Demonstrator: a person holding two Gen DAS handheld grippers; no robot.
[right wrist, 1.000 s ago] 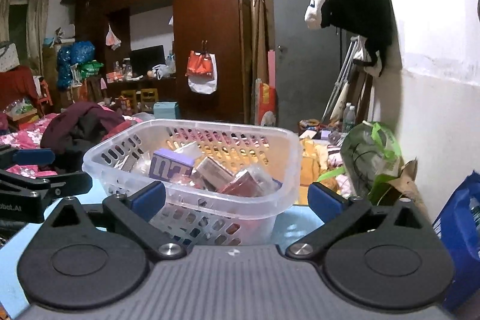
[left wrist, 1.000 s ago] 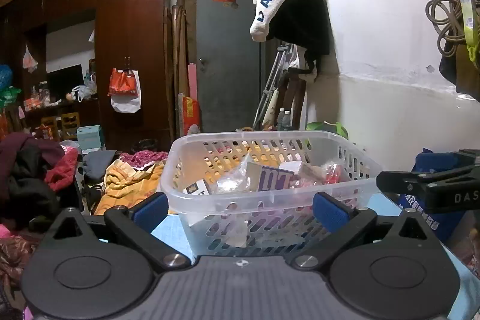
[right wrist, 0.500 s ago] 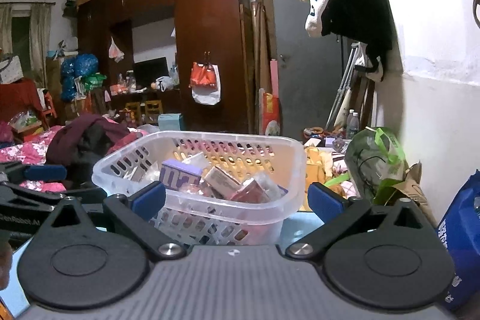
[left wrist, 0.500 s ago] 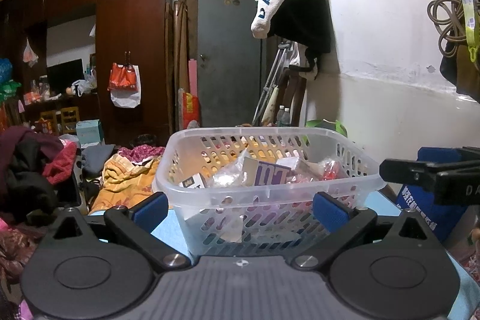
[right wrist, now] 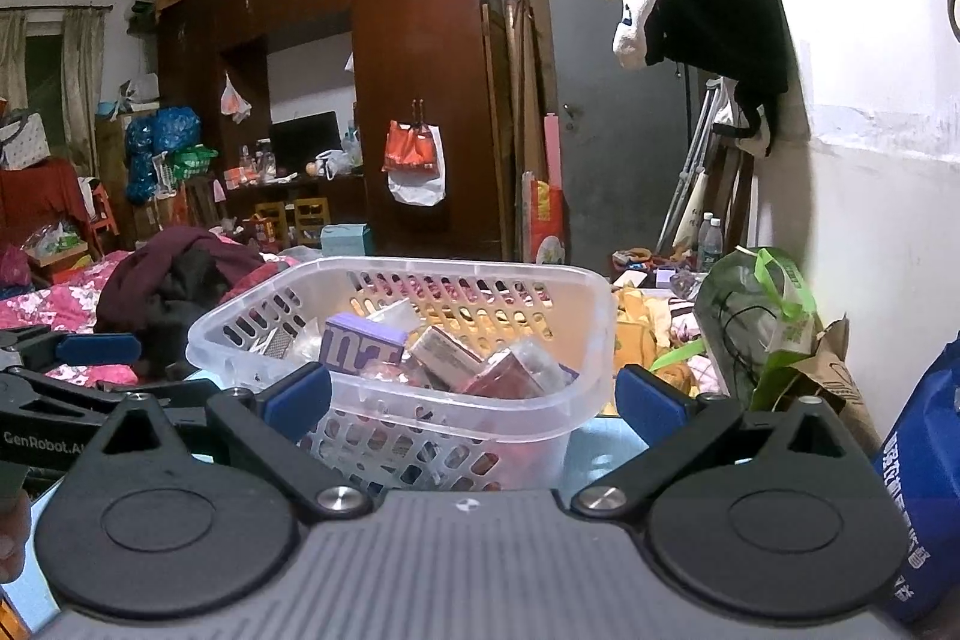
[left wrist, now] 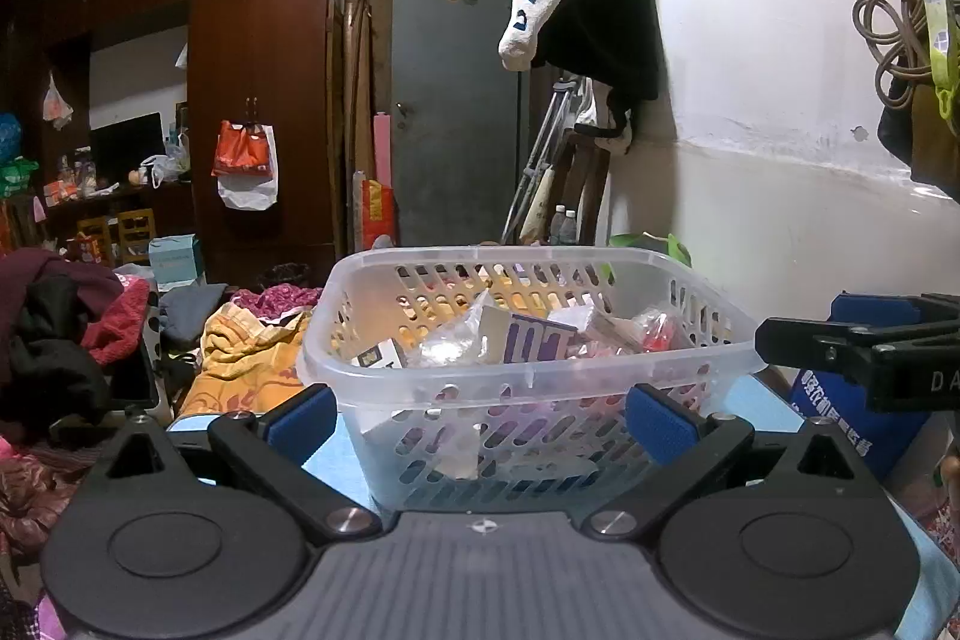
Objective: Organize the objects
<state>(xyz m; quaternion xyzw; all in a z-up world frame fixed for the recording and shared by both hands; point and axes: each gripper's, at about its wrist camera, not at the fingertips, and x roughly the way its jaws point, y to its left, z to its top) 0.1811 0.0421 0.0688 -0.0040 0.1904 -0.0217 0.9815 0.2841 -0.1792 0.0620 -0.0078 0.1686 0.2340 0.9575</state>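
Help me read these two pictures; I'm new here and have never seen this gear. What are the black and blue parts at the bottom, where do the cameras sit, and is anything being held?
Each picture comes from a camera on a hand-held two-finger tool, looking forward along its fingers. The black arms with blue pads are the left gripper and the right gripper. Both are open and hold nothing. Ahead, on a light blue tabletop, stands a clear perforated plastic basket. It holds small packets, among them a purple and white box. Each view also catches the other tool at its edge. Behind is a cluttered room.
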